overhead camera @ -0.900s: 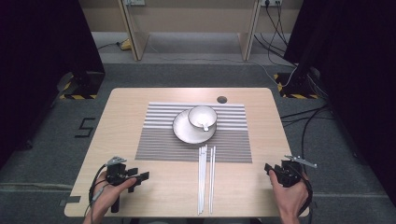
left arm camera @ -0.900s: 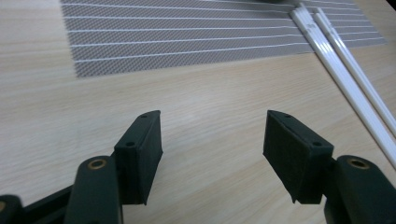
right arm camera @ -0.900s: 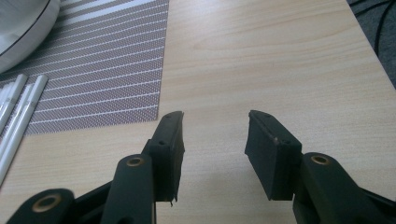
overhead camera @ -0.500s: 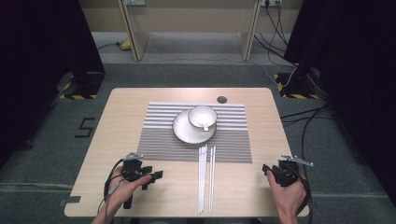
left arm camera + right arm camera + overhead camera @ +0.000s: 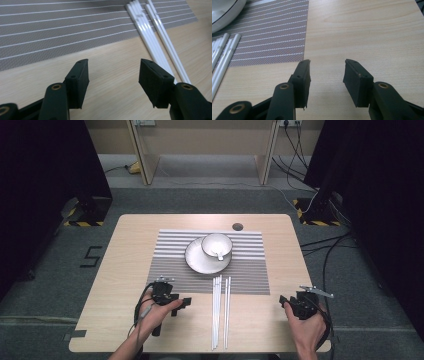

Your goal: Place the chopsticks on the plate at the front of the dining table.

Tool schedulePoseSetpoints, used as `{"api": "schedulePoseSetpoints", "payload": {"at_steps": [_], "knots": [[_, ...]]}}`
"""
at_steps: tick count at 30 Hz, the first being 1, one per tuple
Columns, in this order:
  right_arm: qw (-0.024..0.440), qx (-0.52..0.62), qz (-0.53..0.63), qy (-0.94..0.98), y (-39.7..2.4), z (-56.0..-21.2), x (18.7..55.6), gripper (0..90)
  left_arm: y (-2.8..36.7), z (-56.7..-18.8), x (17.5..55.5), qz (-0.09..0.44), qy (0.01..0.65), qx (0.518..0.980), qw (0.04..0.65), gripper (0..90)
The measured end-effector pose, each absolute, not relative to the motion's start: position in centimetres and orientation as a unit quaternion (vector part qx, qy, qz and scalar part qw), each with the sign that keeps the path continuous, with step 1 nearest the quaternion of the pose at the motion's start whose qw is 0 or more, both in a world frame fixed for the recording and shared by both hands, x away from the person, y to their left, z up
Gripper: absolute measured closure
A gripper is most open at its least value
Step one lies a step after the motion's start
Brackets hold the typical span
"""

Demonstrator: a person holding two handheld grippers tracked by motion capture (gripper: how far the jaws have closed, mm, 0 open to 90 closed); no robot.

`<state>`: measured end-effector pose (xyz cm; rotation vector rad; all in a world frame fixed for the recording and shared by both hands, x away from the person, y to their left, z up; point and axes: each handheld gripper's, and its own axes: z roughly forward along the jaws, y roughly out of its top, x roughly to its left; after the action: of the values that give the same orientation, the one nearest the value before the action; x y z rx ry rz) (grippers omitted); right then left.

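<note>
White chopsticks lie near the table's front edge, between both wide-open, empty grippers: left gripper, right gripper. From above, a cup sits on a plate.

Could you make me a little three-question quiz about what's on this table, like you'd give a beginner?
1. True or false: the left gripper has its jaws closed on one of the chopsticks.
2. What sits on the plate? A) a fork B) a bowl with a spoon in it C) a glass
3. Fill in: the plate rests on a striped ____.

Key
1. False. In the left gripper view the jaws stand apart over bare wood, with the chopsticks off to one side.
2. B. The bowl sits toward the plate's far right, a spoon inside it.
3. Placemat. The far ends of the chopsticks also lie on it, the near ends on the table.
</note>
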<state>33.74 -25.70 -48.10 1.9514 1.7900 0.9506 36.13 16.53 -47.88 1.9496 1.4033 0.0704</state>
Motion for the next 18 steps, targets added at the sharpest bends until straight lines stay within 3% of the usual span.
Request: {"api": "schedulePoseSetpoints", "payload": {"at_steps": [7, 18], "knots": [[0.165, 0.679, 0.334, 0.632, -25.5, -48.1, 33.8, 56.3, 13.2, -47.9, 37.0, 0.002, 0.535, 0.765, 0.358, 41.9], [0.165, 0.678, 0.335, 0.633, -25.6, -48.0, 33.7, 56.4, 9.8, -48.3, 37.7, 0.007, 0.527, 0.788, 0.318, 45.5]]}}
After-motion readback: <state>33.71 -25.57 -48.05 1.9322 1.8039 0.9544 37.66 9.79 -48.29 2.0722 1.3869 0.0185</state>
